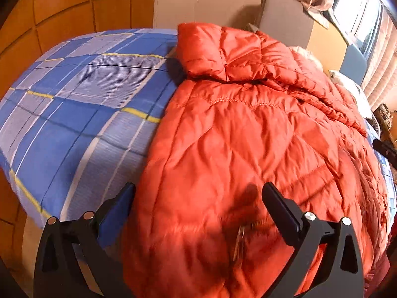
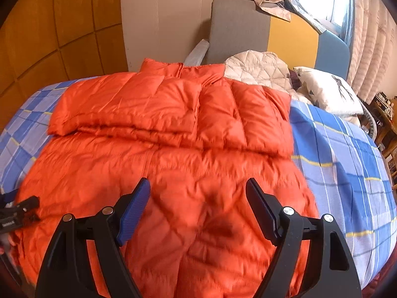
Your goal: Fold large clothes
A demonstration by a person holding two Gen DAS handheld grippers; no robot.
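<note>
Bed (image 2: 347,154) with a blue plaid sheet, serving as the folding surface; wide enough to carry the whole garment flat.

Orange down jacket (image 2: 173,161) spread over the middle of the bed, collar toward the headboard (image 2: 238,32). Both sleeves already laid across the chest, forming a puffy band over the upper part; probably the first step of the fold, to bring the coat into a rectangle. Lower part lying open toward the near edge of the bed, wrinkled, not yet folded up.

White quilted garment (image 2: 258,72) and patterned pillow (image 2: 327,92) pushed to the head of the bed, beside the collar, apart from the working area.

Right gripper (image 2: 198,196) hovering over the lower middle of the jacket, jaws wide apart, holding nothing, no visible contact with the fabric. Left gripper (image 1: 198,198) over the left side of the jacket, near its border with the sheet, jaws also spread wide and empty. Likely next: taking the hem on both sides and bringing it up to the collar.
</note>
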